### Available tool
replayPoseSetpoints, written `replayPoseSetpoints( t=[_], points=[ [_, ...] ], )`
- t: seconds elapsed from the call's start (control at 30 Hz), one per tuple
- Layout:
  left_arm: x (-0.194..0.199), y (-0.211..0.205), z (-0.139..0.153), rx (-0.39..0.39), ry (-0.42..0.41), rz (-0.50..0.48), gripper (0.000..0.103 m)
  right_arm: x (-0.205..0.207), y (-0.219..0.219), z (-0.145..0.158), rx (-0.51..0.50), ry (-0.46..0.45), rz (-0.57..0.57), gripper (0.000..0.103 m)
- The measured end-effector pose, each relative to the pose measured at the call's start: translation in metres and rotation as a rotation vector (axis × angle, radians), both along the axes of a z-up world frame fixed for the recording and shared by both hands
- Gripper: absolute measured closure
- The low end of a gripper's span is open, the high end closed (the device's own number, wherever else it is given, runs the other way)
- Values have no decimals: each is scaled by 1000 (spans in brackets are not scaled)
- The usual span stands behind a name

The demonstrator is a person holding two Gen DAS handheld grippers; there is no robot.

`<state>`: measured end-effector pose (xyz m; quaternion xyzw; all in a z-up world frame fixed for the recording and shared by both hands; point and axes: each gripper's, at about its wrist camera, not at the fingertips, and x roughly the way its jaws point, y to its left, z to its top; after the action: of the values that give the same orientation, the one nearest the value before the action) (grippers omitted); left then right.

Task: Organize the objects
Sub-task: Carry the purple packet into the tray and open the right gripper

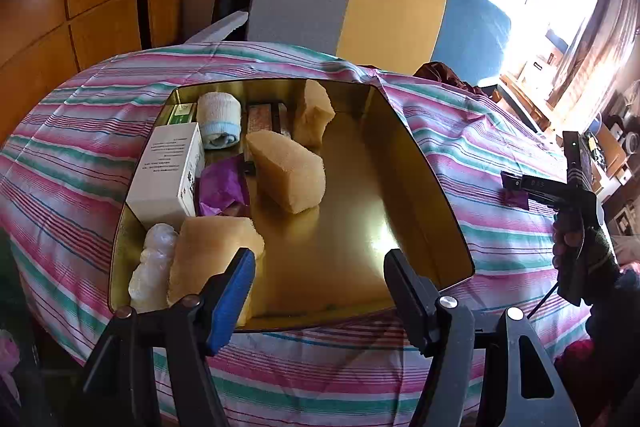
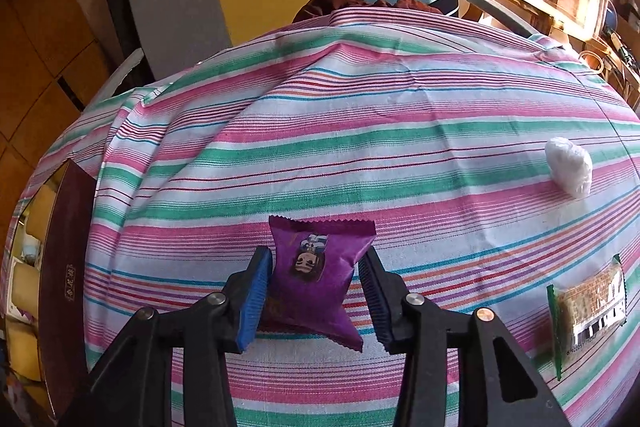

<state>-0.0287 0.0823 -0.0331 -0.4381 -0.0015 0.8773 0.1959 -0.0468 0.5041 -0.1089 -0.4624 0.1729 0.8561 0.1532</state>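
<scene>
Lying on the striped cloth (image 2: 360, 131), a purple snack packet (image 2: 316, 279) is pinched between the blue pads of the right gripper (image 2: 316, 293), well right of the gold tin (image 1: 400, 163). Nothing is held by the left gripper (image 1: 320, 279), whose jaws are spread above the tin's near edge, one pad just beside a sponge block (image 1: 208, 251) inside.
</scene>
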Motion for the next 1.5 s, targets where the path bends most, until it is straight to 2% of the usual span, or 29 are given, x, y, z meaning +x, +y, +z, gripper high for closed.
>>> replayPoseSetpoints(
  t=[0.1, 0.47, 0.77, 0.9, 1.13, 1.23, 1.37, 1.5],
  points=[
    [2, 5, -1, -15, 5, -7, 35, 1, -2, 1, 20, -11, 12, 70],
    [12, -3, 11, -75, 65, 30, 35, 2, -19, 4, 23, -16, 76, 70],
    [14, -15, 10, -89, 65, 52, 35, -3, -59, 11, 22, -36, 196, 70],
    [15, -23, 9, -80, 64, 62, 35, -3, -84, 28, 1, -8, 233, 70],
    [16, -47, 5, -44, 54, 99, 35, -11, -160, 83, 23, 88, 396, 70],
    [16, -59, 4, -29, 53, 123, 35, -22, -201, 96, 46, 99, 484, 70],
    [17, -78, 6, -8, 55, 163, 35, -44, -254, 90, 111, 43, 595, 70],
    [15, -93, 6, 11, 58, 197, 35, -73, -294, 62, 225, -62, 645, 70]
  ],
)
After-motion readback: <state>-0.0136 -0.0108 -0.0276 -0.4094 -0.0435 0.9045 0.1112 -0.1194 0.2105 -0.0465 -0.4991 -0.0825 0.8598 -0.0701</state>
